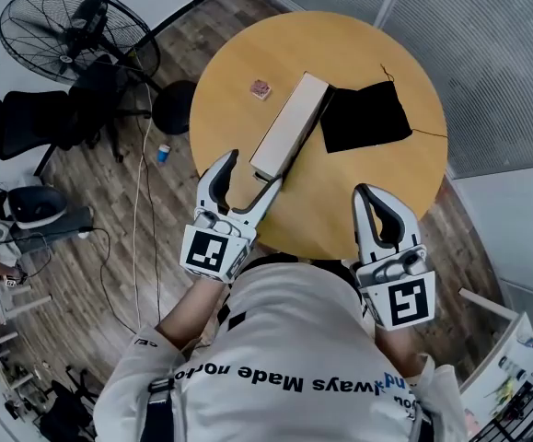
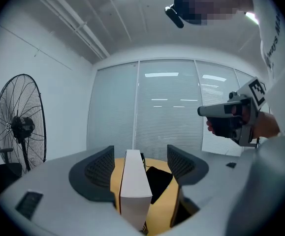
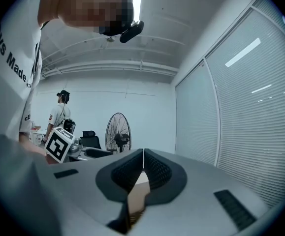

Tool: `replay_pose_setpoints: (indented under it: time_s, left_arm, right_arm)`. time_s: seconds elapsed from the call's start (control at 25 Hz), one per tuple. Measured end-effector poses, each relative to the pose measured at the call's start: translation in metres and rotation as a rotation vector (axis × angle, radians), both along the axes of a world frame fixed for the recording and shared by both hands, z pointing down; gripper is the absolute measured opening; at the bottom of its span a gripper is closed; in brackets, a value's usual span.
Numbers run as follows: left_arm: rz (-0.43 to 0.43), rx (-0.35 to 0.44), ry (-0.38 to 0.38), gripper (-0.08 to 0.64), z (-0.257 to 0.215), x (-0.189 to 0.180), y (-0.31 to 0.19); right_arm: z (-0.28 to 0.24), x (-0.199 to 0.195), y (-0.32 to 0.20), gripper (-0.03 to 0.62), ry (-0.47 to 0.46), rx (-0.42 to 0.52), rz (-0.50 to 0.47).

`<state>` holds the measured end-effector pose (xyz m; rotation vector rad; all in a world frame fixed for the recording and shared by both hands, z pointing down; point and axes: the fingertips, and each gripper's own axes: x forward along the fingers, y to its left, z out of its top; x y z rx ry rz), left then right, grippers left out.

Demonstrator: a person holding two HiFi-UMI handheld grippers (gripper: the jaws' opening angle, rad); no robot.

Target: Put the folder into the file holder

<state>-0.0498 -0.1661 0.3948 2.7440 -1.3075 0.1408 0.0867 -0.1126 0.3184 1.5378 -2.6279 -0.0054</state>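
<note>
A long pale box, the file holder (image 1: 290,125), lies on its side on the round wooden table (image 1: 229,81). Its right flank touches a flat black folder (image 1: 365,116). My left gripper (image 1: 254,169) is open at the box's near end. In the left gripper view (image 2: 141,152) the box (image 2: 133,188) stands between the jaws with a gap on each side, and the black folder (image 2: 158,181) shows behind it. My right gripper (image 1: 362,195) is shut and holds nothing, over the table's near edge. In the right gripper view (image 3: 143,153) its jaws meet at the tip.
A small pink object (image 1: 260,88) lies on the table left of the box. A standing fan (image 1: 73,30), black chairs (image 1: 27,122), a black stool (image 1: 174,107) and cables are on the floor to the left. Blinds (image 1: 487,53) line the right. A person (image 3: 58,113) stands far off.
</note>
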Motion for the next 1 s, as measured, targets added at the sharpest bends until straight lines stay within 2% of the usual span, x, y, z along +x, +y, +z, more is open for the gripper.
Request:
replay_pose_setpoints:
  time_s: [0.24, 0.64, 1.0]
  left_arm:
    - [0.023, 0.057, -0.007, 0.324, -0.025, 0.003, 0.008]
    - [0.028, 0.114, 0.015, 0.054, -0.055, 0.004, 0.019]
    - [0.037, 0.100, 0.011, 0.037, -0.052, 0.008, 0.018]
  right_arm:
    - [0.001, 0.001, 0.000, 0.031, 0.010, -0.002, -0.007]
    - [-0.010, -0.003, -0.002, 0.031, 0.001, 0.007, -0.014]
    - [-0.014, -0.007, -0.002, 0.031, 0.007, 0.006, -0.028]
